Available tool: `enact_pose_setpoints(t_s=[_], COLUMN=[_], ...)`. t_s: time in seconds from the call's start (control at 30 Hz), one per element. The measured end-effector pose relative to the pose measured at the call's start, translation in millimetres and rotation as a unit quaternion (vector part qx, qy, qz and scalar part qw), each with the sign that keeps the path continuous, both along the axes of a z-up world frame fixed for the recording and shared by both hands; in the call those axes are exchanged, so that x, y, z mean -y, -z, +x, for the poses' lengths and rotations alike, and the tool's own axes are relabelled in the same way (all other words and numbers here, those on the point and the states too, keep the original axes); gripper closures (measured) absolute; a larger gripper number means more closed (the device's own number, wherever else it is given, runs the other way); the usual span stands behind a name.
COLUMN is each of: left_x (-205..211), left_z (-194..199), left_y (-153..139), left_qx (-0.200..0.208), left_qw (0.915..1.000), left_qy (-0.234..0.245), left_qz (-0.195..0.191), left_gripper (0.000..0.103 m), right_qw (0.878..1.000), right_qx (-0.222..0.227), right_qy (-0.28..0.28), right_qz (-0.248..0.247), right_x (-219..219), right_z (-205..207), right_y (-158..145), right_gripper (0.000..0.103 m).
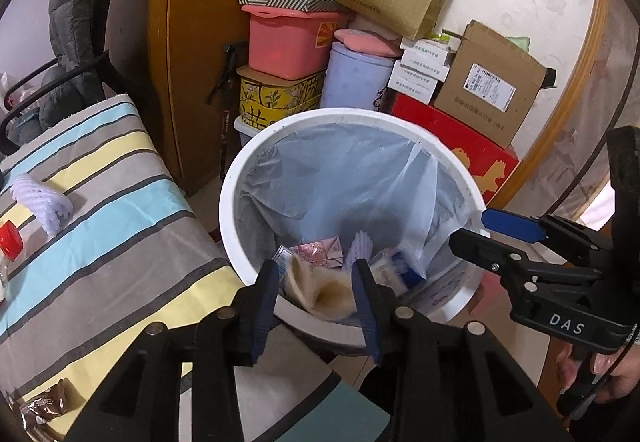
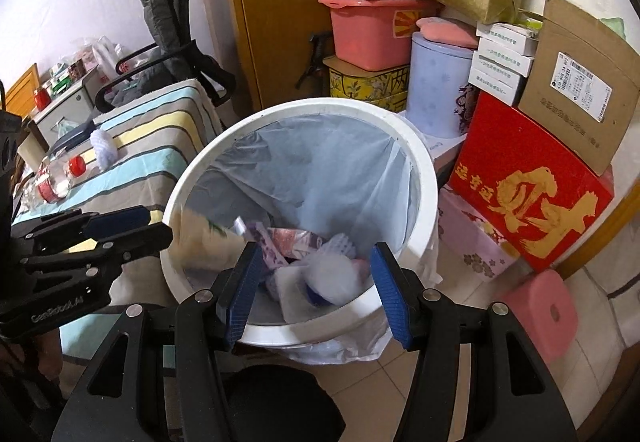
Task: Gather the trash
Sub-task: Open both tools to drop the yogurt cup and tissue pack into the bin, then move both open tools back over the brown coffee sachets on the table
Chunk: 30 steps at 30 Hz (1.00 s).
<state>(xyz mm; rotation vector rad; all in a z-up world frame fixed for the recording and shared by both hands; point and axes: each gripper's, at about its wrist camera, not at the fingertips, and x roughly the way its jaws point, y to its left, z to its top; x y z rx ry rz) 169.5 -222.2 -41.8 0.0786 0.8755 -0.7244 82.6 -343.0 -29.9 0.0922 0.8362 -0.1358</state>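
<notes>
A white trash bin (image 1: 228, 202) (image 2: 424, 178) with a pale plastic liner stands on the floor beside a striped table. My left gripper (image 1: 316, 282) (image 2: 156, 224) hangs open over its near rim. A blurred tan paper piece (image 1: 320, 294) (image 2: 200, 242) is loose just below its fingers, inside the bin. My right gripper (image 2: 316, 282) (image 1: 470, 230) is open above the bin's other side, with a blurred white wad (image 2: 332, 274) beneath it. Wrappers and cartons (image 1: 320, 250) lie at the bottom. On the table remain a white foam net (image 1: 42, 202) (image 2: 103, 148), a red-capped bottle (image 1: 10, 240) (image 2: 76, 165) and a brown snack wrapper (image 1: 42, 406).
Stacked boxes and tubs crowd the wall behind the bin: a pink tub (image 1: 288, 38), a lilac canister (image 1: 356, 78), a cardboard box (image 1: 492, 82) and a red box (image 2: 528, 194). A pink stool (image 2: 540, 314) stands at the right. An office chair (image 2: 168, 26) is past the table.
</notes>
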Motion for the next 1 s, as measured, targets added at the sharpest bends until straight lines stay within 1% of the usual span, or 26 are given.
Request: enact_pose_setpoints(t_s=[0.17,0.3,0.5,0.63,1.0], left_x=[-12,-28,-54,-72,-120], left_z=[-4,-10,-18,-28,-51], left_y=[-5,-7,-10,-12,-20], left_qx=[-0.001,0.000,0.000,0.008,0.028], left_qw=[0.9999,0.9994,0.9979,0.9967,0.9895], left_qy=[-0.012,-0.032,-0.065,-0.081,-0.142], left_qz=[-0.008,-0.013,-0.007,-0.007,-0.005], left_gripper=[0.065,0.065,0.065,0.065,0.065], right_qw=[1.000,1.000,0.998,0.997,0.991], right_qx=[0.005,0.010,0.019,0.023,0.031], right_qy=[-0.008,-0.025,-0.052,-0.069,-0.126], right_qz=[0.003,0.010,0.015,0.020,0.031], right_x=[-5,-13,-28,-39,-79], right_z=[-1,-2,-4,-4,-7], right_y=[-3,-5,-10,-12,-11], right_gripper=[0.045,0.045,0.045,0.045,0.045])
